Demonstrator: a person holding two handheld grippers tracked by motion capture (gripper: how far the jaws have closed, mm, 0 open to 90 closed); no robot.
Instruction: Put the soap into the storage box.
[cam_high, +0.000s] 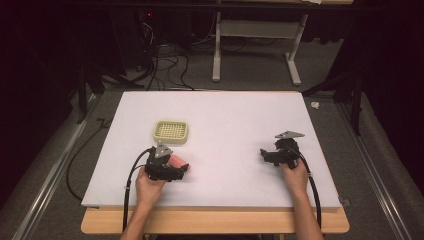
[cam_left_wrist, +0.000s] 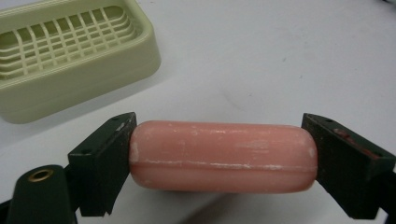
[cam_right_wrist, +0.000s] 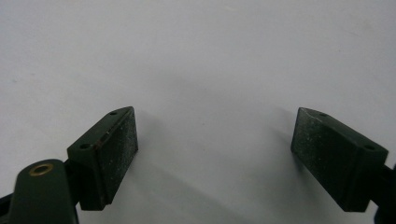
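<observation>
Pink soap bar (cam_left_wrist: 223, 156), rounded, scuffed, lying lengthwise near pale-green slatted soap dish (cam_left_wrist: 70, 56).

Bench (cam_high: 240, 115): a white sheet covers the top, with a bare wooden edge along the person's side.
Soap dish (cam_high: 171, 131): pale green, with a grid insert, resting directly on the white sheet left of centre.
Soap bar (cam_left_wrist: 223, 156): pink, near the dish on the person's side; whether it touches the sheet cannot be told.
</observation>
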